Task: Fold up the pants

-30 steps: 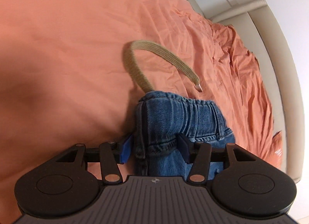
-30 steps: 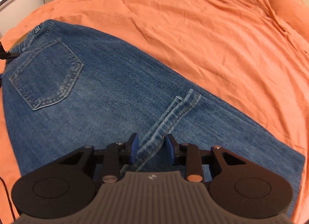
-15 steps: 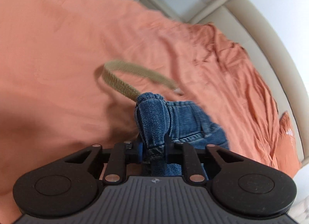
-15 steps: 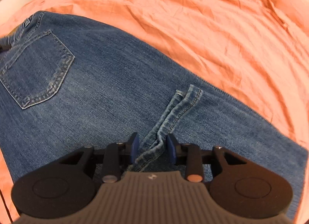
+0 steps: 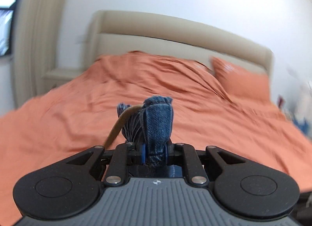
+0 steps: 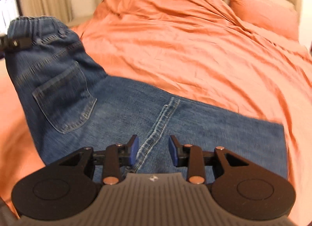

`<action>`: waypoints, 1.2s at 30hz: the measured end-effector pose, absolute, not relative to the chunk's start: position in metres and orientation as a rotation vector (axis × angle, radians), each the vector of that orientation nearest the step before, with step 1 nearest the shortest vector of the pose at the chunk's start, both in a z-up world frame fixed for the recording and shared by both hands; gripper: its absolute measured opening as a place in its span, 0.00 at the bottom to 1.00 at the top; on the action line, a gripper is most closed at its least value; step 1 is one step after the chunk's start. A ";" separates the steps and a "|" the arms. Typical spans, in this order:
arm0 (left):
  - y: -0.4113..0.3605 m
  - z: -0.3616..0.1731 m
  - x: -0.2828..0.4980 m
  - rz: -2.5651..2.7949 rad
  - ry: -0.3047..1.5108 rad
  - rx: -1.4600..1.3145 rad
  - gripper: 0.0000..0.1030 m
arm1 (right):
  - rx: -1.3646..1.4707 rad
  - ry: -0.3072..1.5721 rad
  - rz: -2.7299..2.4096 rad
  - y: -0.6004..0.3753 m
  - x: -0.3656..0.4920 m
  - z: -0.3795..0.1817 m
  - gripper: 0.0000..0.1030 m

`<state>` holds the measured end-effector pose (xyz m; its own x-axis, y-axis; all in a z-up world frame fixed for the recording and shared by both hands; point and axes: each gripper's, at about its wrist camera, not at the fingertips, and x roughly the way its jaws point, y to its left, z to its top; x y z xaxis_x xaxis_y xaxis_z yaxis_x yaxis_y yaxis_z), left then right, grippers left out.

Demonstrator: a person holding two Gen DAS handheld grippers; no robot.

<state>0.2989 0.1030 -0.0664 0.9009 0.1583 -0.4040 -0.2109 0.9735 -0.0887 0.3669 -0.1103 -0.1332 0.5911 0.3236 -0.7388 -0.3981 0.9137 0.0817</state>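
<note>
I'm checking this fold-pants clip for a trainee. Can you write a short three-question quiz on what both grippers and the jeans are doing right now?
1. True or false: the left gripper is shut on the bunched waistband of the blue denim jeans.
2. The right gripper is: A) clamped on the seam, B) open with the double-stitched seam between its fingers, C) holding the orange pillow.
3. Fill in: the jeans lie on an orange ____.

Key: 1 true; 2 B; 3 bedsheet.
</note>
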 end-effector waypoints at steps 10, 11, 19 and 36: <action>-0.045 -0.160 0.293 -0.073 0.701 0.340 0.18 | 0.002 0.856 0.295 -0.163 0.329 -0.143 0.29; -0.048 -0.169 0.294 -0.080 0.727 0.340 0.19 | 0.005 0.857 0.282 -0.167 0.326 -0.145 0.29; -0.027 -0.169 0.299 -0.217 0.858 0.181 0.43 | 0.023 0.909 0.276 -0.180 0.307 -0.166 0.29; 0.055 -0.115 0.296 -0.379 0.784 -0.184 0.67 | 0.049 0.847 0.348 -0.153 0.305 -0.143 0.35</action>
<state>0.2955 0.0549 -0.1152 0.6449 -0.3985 -0.6521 0.2633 0.9169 -0.2999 0.3046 -0.1527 -0.1426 0.6090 0.3208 -0.7254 -0.2820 0.9424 0.1800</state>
